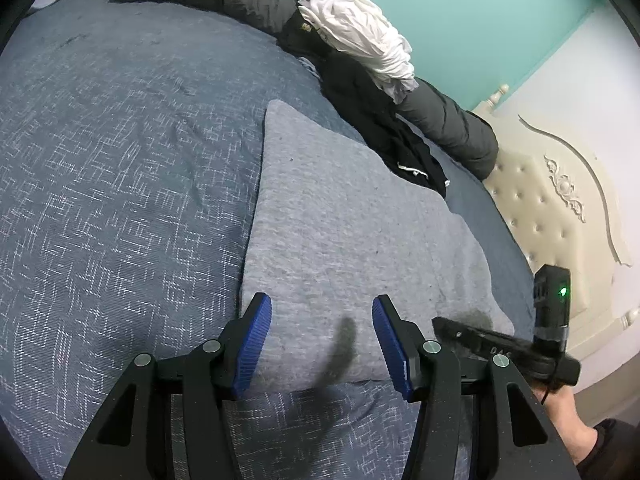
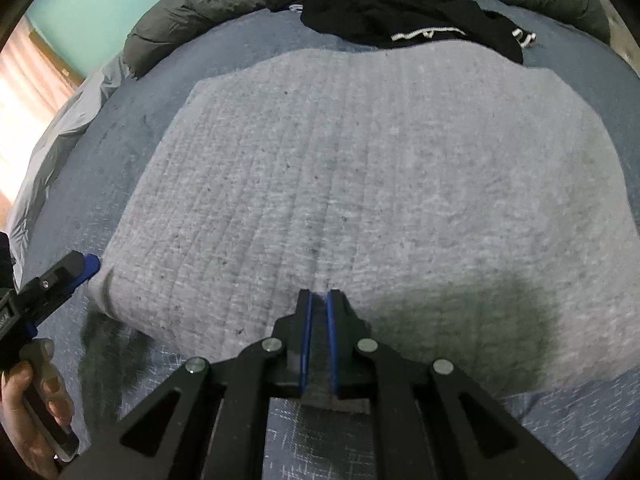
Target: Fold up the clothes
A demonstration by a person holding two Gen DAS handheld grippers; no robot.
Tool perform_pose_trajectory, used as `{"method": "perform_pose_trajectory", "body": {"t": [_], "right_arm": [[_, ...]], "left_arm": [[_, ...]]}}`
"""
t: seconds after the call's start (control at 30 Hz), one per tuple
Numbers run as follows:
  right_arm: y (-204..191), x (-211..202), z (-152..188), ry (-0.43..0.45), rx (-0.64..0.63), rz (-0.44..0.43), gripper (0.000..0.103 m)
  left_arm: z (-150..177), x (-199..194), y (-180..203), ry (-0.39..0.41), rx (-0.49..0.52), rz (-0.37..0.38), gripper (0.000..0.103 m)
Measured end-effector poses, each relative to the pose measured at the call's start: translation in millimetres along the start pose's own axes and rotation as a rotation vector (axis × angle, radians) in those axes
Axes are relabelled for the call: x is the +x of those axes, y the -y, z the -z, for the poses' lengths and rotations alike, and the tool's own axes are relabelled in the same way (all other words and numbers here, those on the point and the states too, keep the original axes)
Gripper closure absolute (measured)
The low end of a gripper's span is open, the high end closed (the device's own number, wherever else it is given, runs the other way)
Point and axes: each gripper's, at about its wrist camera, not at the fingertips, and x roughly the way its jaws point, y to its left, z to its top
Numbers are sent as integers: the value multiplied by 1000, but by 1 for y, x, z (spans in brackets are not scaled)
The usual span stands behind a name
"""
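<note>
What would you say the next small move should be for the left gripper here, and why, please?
Probably close the left gripper on the near edge of the grey garment. Its jaws stand open over that edge without pinching it, while the right gripper is already shut on the same edge, so both could then lift for a fold.

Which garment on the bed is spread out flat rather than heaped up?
The grey garment nearest the grippers lies flat; the black garment and white garment are bunched in a heap behind it.

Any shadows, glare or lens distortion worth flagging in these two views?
Left wrist: heavy fisheye bulge, black corners, left claw shadow on the grey garment. Right wrist: same bulge, broad dark shadow beside the right claw, blown-out window light at left.
</note>
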Motion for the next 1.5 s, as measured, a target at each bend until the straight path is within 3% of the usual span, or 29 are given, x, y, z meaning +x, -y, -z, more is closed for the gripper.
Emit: {"method": "perform_pose_trajectory", "body": {"t": [0.27, 0.6, 0.9, 1.1, 1.27, 1.5], "right_arm": [[0, 7, -22, -10, 11, 13, 98], [23, 29, -87, -67, 35, 43, 98], [36, 46, -140, -51, 66, 56, 98], [38, 56, -170, -36, 10, 93, 98], [40, 29, -169, 31, -7, 61, 98], [50, -24, -125, 73, 46, -64, 98]], "left_arm": [[0, 0, -3, -1, -6, 3, 46], [-2, 3, -8, -7, -20, 7, 46], [-5, 8, -13, -12, -36, 14, 46], [-4, 14, -14, -25, -34, 10, 46], [-4, 14, -17, -27, -41, 7, 46], [-3, 11, -19, -28, -53, -1, 43]]}}
